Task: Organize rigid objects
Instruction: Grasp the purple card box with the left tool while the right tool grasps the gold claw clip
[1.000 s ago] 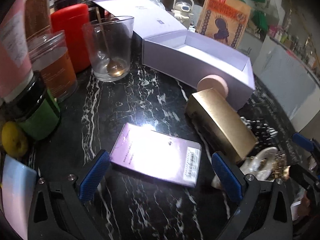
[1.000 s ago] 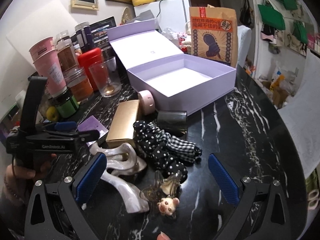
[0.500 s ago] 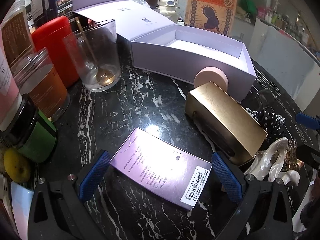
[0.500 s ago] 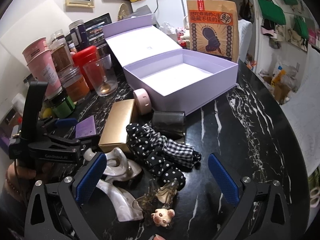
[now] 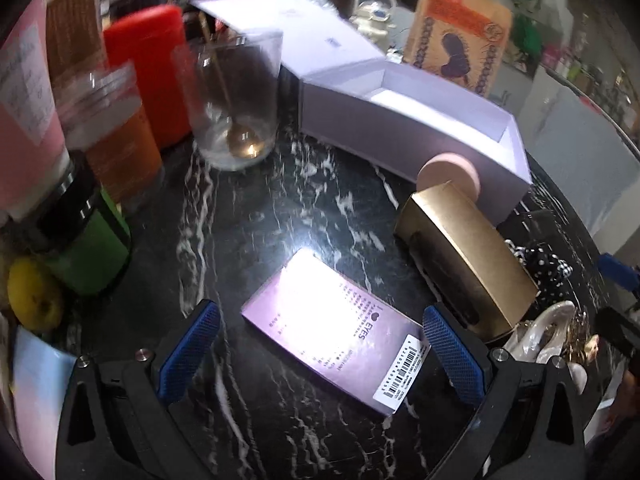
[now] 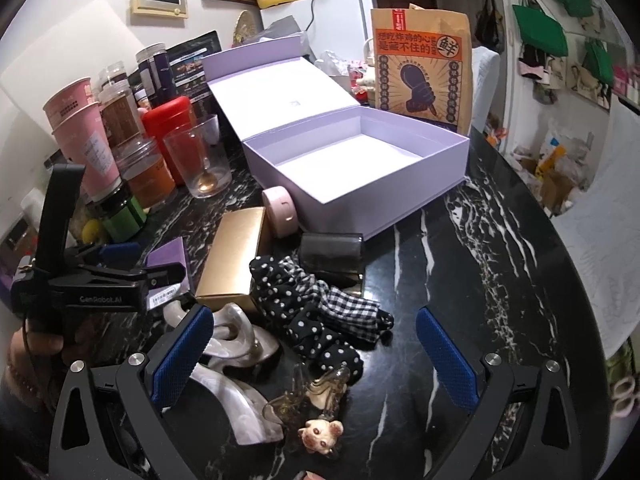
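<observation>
A flat purple box (image 5: pixel 336 328) lies on the black marble table (image 5: pixel 280 208), between the open fingers of my left gripper (image 5: pixel 320 344). A gold box (image 5: pixel 464 256) sits just right of it, with a pink round case (image 5: pixel 450 170) behind. The open lilac gift box (image 6: pixel 360 160) stands empty at the back. My right gripper (image 6: pixel 310 354) hovers open over polka-dot scrunchies (image 6: pixel 316 312), pearly hair clips (image 6: pixel 236 356) and a small bear clip (image 6: pixel 320 432). The left gripper (image 6: pixel 132 268) shows at the left in the right wrist view, over the purple box (image 6: pixel 170 256).
Jars, pink cups (image 6: pixel 80 132), a red canister (image 5: pixel 148 68) and a glass with a spoon (image 5: pixel 236 108) crowd the left. A dark cylinder (image 6: pixel 332 250) lies in front of the gift box. A printed paper bag (image 6: pixel 420 68) stands behind it.
My left gripper has closed in on the purple box, which now lies between its fingers. The right gripper has shifted slightly closer over the hair accessories. Nothing has been taken hold of.
</observation>
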The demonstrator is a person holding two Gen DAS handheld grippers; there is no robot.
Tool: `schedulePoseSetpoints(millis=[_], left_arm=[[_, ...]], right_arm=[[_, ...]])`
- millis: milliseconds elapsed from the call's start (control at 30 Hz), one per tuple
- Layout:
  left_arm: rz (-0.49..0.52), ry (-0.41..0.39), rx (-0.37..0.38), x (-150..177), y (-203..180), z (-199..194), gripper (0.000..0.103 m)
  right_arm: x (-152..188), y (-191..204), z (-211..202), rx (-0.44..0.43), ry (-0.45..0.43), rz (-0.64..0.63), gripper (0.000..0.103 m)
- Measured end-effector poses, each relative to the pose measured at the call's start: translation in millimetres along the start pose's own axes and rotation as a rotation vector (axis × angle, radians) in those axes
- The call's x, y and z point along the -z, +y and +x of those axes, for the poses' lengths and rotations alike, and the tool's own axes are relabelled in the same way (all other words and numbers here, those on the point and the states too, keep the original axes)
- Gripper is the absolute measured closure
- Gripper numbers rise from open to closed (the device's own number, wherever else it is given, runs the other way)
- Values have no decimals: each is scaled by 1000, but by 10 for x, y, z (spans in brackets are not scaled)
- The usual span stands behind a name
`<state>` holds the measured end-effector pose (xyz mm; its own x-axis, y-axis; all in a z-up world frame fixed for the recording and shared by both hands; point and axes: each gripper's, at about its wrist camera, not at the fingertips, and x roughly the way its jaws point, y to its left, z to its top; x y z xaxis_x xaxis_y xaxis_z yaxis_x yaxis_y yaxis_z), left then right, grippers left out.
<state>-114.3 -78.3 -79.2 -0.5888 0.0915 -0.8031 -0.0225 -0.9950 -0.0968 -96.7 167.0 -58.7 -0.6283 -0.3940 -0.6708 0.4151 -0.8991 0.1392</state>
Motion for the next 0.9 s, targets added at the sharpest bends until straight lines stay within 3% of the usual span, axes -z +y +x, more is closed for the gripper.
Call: schedulePoseSetpoints(millis=[100, 467, 533, 600, 700, 767, 900], left_arm=[[-48, 14, 19, 24, 0, 53, 0], [-37, 31, -67, 11, -113, 141, 0], [-37, 21, -62, 26, -110, 123, 5], [-31, 3, -64, 37, -116, 84, 25], [-28, -21, -45, 57, -108, 39, 43], [-22, -24, -31, 64, -107, 19, 49], [-10, -18, -16, 81, -121, -8, 51]], right_arm=[[24, -11, 3, 8, 9, -5, 0], [71, -57, 22, -21, 21, 20, 0], [83, -61, 21, -19, 21, 19, 0], [96, -75, 22, -9, 21, 9, 0], [111, -126, 17, 22, 23, 12, 0], [128, -152, -1, 20, 24, 19, 0], [191, -157, -17, 6, 31, 27, 0]])
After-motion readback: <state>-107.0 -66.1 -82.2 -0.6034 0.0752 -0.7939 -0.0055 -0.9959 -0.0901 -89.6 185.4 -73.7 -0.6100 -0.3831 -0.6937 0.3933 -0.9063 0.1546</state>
